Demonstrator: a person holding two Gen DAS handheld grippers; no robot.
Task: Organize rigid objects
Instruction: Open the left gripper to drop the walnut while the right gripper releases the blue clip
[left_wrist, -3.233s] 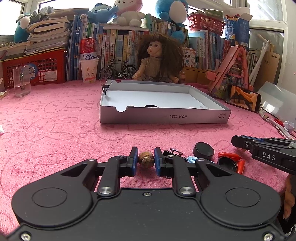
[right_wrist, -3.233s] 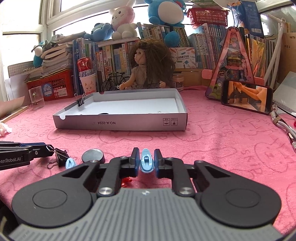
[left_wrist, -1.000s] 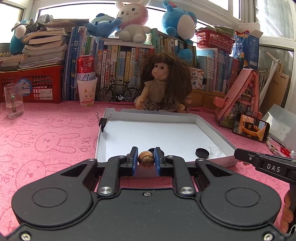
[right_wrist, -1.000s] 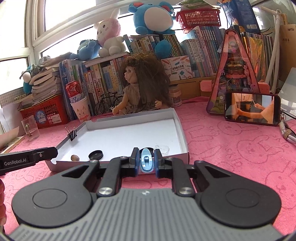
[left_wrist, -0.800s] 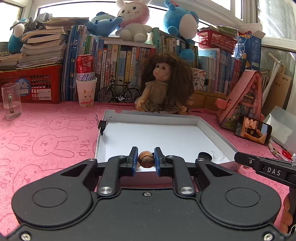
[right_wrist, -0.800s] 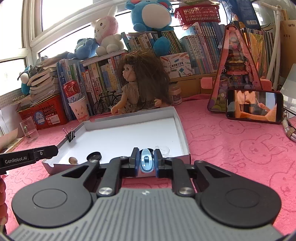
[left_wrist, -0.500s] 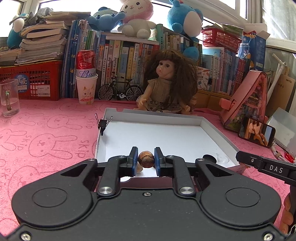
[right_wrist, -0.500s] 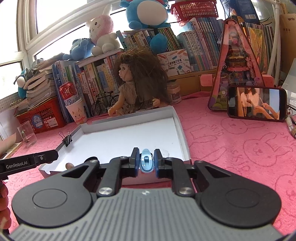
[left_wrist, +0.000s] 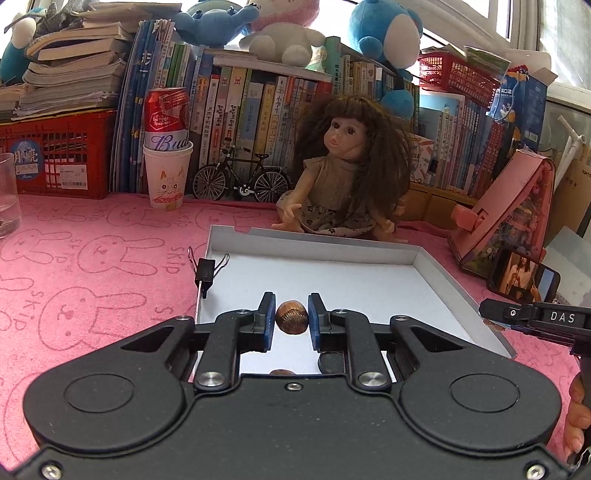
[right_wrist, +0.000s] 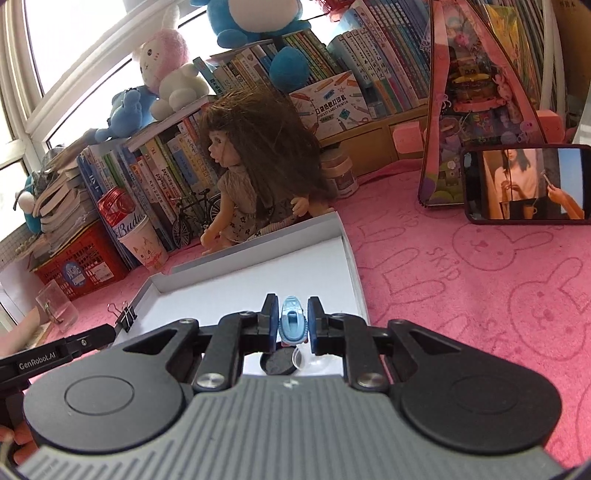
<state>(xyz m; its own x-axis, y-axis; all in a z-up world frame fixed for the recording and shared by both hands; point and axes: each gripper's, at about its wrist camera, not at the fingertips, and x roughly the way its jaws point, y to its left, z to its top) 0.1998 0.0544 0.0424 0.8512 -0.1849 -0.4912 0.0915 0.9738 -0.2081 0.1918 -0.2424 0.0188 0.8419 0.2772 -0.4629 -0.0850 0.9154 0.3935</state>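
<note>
A shallow white cardboard tray (left_wrist: 332, 246) (right_wrist: 349, 254) lies on the pink cloth. My left gripper (left_wrist: 291, 319) is shut on a brown ridged nut (left_wrist: 291, 318) and hangs over the tray's near part. A light blue plastic clip (right_wrist: 292, 325) sits pinched in my right gripper (right_wrist: 291, 323), which is shut on it above the tray's near right corner. Inside the tray, under the grippers, lie a black round cap (right_wrist: 277, 363), a clear disc (right_wrist: 298, 357) and another brown nut (left_wrist: 281, 372). A black binder clip (left_wrist: 205, 271) (right_wrist: 125, 314) grips the tray's left wall.
A doll (left_wrist: 347, 173) sits right behind the tray. Behind it stand books, a toy bicycle (left_wrist: 242, 181), a can in a paper cup (left_wrist: 167, 147) and a red basket (left_wrist: 55, 155). A phone (right_wrist: 524, 184) and a pink stand (right_wrist: 476, 103) are on the right. A glass (right_wrist: 57, 306) stands far left.
Both grippers have moved forward over the tray, each keeping its object. The right gripper has also rolled, so its view tilts. The black cap and clear disc now lie beneath the right gripper.
</note>
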